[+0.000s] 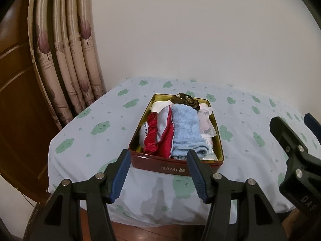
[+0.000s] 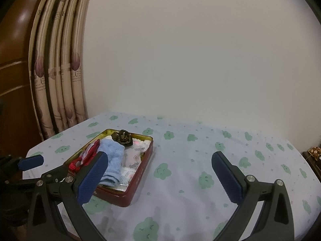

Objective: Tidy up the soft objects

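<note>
A dark red tin (image 1: 160,165) marked BAMI sits on the cloth-covered table; it also shows in the right wrist view (image 2: 140,172). It holds a folded light blue towel (image 1: 187,128) (image 2: 112,156), a red and white cloth (image 1: 160,130) (image 2: 88,156), white printed packets (image 1: 207,128) (image 2: 136,156) and a dark scrunchie (image 1: 185,99) (image 2: 122,137) at the far end. My left gripper (image 1: 158,160) is open and empty, just in front of the tin's near wall. My right gripper (image 2: 160,170) is open and empty, right of the tin, above the cloth.
The table wears a pale blue cloth (image 1: 84,136) (image 2: 200,150) with green cloud prints. Beige curtains (image 1: 66,60) and a wooden door (image 1: 14,80) stand at the left. A plain wall is behind. A small dark stand (image 2: 313,156) sits at the far right.
</note>
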A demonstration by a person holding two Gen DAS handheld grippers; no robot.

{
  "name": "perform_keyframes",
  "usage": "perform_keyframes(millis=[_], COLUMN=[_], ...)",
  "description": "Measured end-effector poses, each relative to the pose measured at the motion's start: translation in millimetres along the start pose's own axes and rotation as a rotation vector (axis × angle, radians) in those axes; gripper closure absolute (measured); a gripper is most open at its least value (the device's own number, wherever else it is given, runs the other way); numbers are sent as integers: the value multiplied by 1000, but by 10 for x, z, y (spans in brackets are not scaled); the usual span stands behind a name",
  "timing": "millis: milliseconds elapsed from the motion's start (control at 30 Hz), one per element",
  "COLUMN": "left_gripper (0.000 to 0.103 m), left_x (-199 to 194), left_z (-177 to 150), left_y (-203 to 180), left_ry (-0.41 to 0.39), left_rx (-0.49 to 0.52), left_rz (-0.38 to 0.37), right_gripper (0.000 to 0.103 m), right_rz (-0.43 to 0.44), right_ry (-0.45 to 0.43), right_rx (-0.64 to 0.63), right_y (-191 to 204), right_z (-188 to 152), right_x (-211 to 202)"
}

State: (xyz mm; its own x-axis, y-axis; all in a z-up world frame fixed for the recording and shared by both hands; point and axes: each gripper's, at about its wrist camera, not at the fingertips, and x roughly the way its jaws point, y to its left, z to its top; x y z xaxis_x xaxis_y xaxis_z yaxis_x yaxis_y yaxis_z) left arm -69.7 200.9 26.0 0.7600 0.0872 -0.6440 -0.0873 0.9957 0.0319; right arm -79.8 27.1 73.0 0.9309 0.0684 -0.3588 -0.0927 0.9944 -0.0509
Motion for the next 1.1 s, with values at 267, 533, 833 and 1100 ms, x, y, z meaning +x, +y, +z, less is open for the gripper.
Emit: perform_keyframes(millis=[267,533,833,1100], left_gripper=[44,44,43,24], left_x=[7,21,-65,-225], left_z=[3,2,2,42], left_y=[10,29,-36,-66], left_ry=[3,5,-28,-89], left_rx=[0,-6,15,17], left_rz=[1,-6,-31,-27], right_gripper=[0,0,0,0], right_rz=[0,2,-1,-9], right_ry=[12,13,7,-1], right_rx=[1,-3,-4,11], right_y=[-16,-17,5,-49], right_z=[-12,-11,-9,31], right_x=[26,40,4,-2])
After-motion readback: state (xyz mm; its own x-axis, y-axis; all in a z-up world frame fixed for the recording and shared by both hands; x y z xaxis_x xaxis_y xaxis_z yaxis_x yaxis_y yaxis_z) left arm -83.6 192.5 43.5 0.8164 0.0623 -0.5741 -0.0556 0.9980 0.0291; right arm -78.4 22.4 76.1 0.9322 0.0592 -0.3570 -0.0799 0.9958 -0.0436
